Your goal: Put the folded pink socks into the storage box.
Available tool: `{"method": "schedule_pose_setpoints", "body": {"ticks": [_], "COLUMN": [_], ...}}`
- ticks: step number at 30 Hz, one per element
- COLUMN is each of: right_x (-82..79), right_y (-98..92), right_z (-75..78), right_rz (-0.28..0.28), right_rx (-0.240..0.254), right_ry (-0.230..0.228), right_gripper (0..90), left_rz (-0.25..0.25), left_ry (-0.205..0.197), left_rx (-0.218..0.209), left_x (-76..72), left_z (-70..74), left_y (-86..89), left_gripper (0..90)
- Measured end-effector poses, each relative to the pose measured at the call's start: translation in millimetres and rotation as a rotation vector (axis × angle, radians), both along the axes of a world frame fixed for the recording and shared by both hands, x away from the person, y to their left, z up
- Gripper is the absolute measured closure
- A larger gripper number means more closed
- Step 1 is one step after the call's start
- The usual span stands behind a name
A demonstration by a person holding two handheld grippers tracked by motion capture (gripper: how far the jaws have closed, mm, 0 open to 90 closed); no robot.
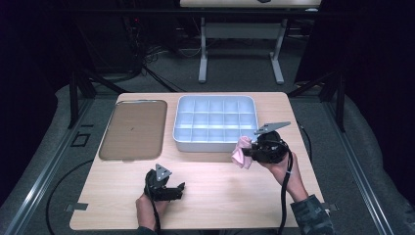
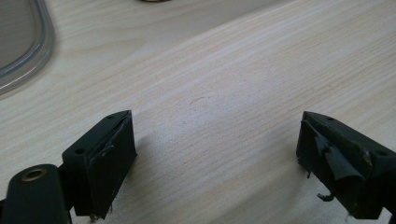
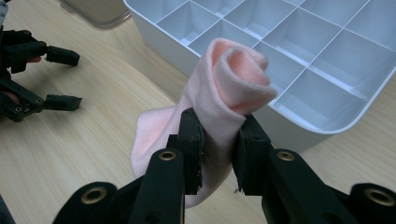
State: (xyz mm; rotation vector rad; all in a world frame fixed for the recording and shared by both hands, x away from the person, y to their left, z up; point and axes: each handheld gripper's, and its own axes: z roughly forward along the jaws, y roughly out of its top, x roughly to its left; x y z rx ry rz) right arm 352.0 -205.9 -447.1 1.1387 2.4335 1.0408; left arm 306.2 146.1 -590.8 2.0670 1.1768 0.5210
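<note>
Right now we have the rolled pink sock (image 3: 229,88) pinched in our right gripper (image 3: 218,140), the two black jaws pressed together on its middle so the cloth bulges above and a loose tail hangs below. It sits in the air just off the near right corner of the white divided tray (image 1: 215,100), close to the rim and, as far as we can judge from the high view, not yet over any compartment. Our left gripper (image 2: 215,154) rests low over the bare wooden table (image 1: 220,196) with its jaws standing wide apart and nothing between them.

We judge the sock to be very light, soft and springy: it will squash rather than resist, it will not break, and the knit gives the pads good friction. The risk, we think, is that the roll unwinds, since the tail is already hanging free. Holding across the thick middle of the roll, as we do now, keeps the layers together; taking it by the tail would likely let it unroll. The clear lid (image 1: 133,128) lies apart at the left of the tray.
</note>
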Motion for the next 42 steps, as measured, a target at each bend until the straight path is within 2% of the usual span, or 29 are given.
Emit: {"method": "schedule_pose_setpoints", "body": {"ticks": [19,26,33,39,42], "right_x": [16.9,24.1,36.8,41.0,44.2], "right_y": [-9.0,-11.5,-11.0,-12.5,-13.3], "right_z": [27.4,29.7,33.4,36.4,35.8], "right_rz": [-0.036,-0.054,-0.071,-0.088,-0.095], "right_rx": [0.006,0.009,-0.016,-0.014,-0.03], "right_ry": [-0.059,-0.07,-0.086,-0.103,-0.106], "right_gripper": [74.9,74.9,74.9,74.9,74.9], "left_rz": [0.002,0.002,0.003,0.003,0.003], "left_ry": [-0.001,0.0,-0.002,-0.002,-0.002], "left_rx": [0.0,0.0,0.0,0.0,0.0], "left_x": [0.1,0.1,0.0,-0.1,0.0], "left_z": [0.0,0.0,0.0,0.0,0.0], "left_y": [-0.1,-0.1,-0.1,-0.1,-0.1], "left_gripper": [11.6,11.6,11.6,11.7,11.7]}}
